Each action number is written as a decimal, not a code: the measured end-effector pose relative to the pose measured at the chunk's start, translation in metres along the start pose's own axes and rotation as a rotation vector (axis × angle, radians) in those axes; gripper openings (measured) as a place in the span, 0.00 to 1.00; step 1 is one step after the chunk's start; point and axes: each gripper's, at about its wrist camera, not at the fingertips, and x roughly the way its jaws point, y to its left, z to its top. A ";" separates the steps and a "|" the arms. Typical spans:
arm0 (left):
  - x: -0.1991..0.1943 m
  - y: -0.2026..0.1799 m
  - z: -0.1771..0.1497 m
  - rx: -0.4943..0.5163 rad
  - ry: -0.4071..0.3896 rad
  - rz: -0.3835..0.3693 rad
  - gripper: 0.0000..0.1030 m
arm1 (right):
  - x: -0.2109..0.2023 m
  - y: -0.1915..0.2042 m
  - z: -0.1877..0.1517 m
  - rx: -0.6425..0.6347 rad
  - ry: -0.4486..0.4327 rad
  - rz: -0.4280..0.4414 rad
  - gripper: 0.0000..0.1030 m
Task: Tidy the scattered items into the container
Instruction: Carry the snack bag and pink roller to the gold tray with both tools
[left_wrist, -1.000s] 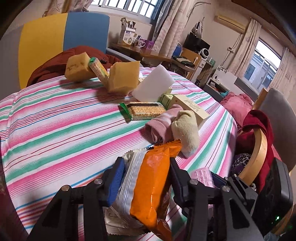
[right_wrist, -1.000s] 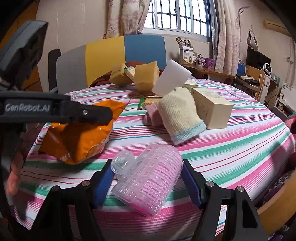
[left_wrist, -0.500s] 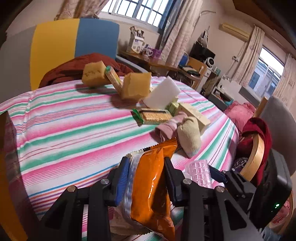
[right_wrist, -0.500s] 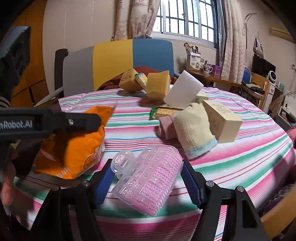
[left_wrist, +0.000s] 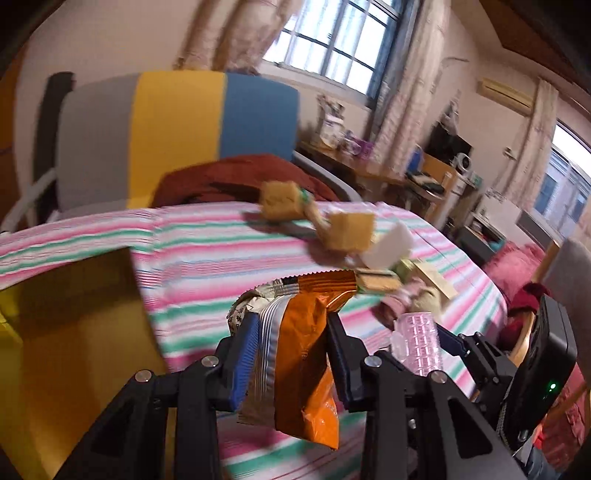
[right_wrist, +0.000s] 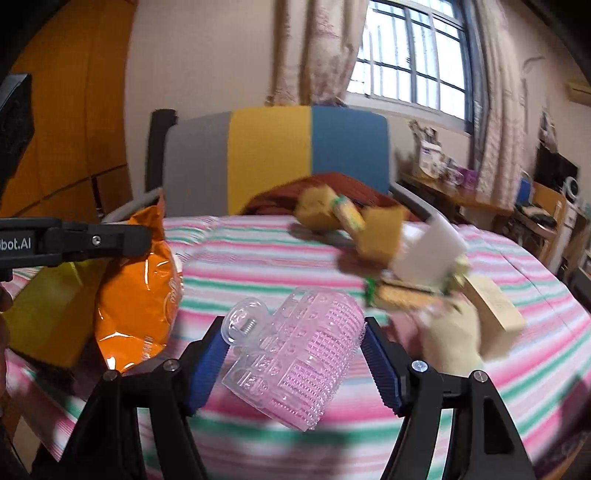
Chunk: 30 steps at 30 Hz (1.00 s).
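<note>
My left gripper (left_wrist: 291, 325) is shut on an orange and silver snack bag (left_wrist: 306, 354), which hangs clear of the striped table. The bag (right_wrist: 136, 295) also shows at the left of the right wrist view. My right gripper (right_wrist: 293, 332) is shut on a clear pink hair roller (right_wrist: 295, 350), lifted off the cloth; the roller (left_wrist: 419, 343) sits just right of the left gripper. A yellow open container (left_wrist: 66, 295) stands at the table's left edge, beside and below the bag. In the right wrist view the container (right_wrist: 48, 310) lies behind the bag.
Further along the striped tablecloth (left_wrist: 221, 258) lie two yellow sponges (left_wrist: 280, 201) (left_wrist: 351, 230), a white foam block (left_wrist: 388, 247), a biscuit packet (left_wrist: 376, 280), a cream sock (right_wrist: 454, 336) and a beige box (right_wrist: 495, 306). A grey, yellow and blue chair back (left_wrist: 184, 129) stands behind the table.
Both grippers rose and swung left with their loads. The left jaws narrowed on the snack bag. The yellow container came into view at the left.
</note>
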 end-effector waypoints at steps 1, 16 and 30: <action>-0.007 0.010 0.002 -0.012 -0.010 0.017 0.36 | 0.001 0.007 0.005 -0.011 -0.006 0.014 0.70; -0.035 0.122 -0.012 -0.127 0.021 0.220 0.05 | 0.083 0.121 0.050 0.008 0.172 0.395 0.70; -0.023 0.082 -0.003 -0.070 0.018 0.133 0.23 | 0.067 0.052 0.066 0.110 0.072 0.212 0.69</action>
